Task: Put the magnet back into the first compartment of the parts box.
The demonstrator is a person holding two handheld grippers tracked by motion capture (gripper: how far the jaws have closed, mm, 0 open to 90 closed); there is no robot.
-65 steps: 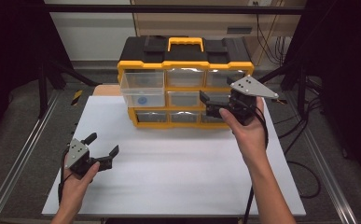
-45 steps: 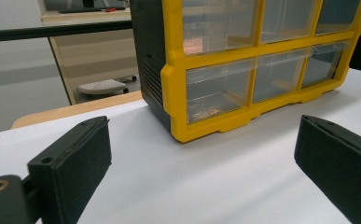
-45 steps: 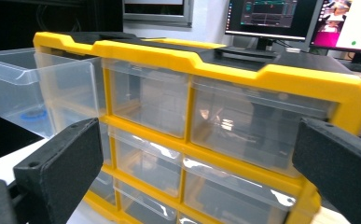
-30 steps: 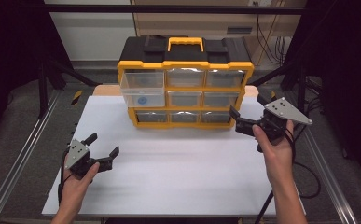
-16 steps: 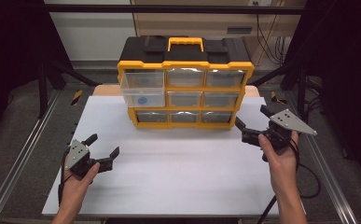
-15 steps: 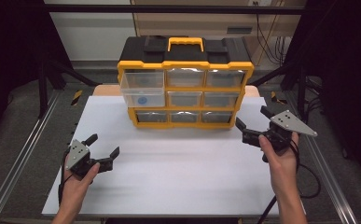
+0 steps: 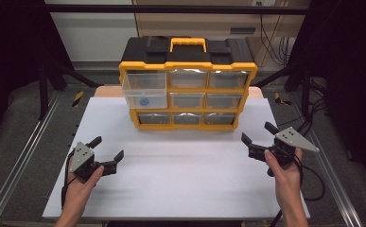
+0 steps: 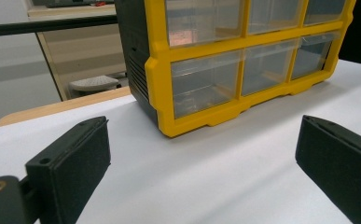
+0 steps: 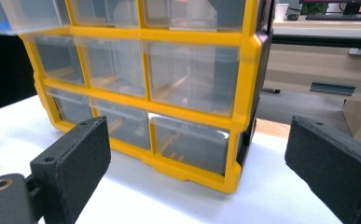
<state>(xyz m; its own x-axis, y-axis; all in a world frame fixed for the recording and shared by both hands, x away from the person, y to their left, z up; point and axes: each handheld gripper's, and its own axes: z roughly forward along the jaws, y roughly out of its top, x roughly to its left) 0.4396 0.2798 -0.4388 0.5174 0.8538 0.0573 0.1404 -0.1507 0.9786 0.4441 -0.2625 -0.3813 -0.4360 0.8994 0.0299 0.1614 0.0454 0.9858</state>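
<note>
The white surface (image 7: pixel 180 175) lies bare across the lower frame, leaving room between both hands. The drawer cabinet (image 7: pixel 187 85) stands at upper centre, long axis left-right, its 9 drawers facing the person. Left tongs (image 7: pixel 106 154) and right tongs (image 7: pixel 258 135) gape wide, released, gripping nothing, both well apart from it.

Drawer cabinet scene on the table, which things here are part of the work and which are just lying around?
Part of the work: drawer cabinet, pulled-out top left drawer, left gripper, right gripper.
Lying around: cables beside the table, yellow-black floor markers.
</note>
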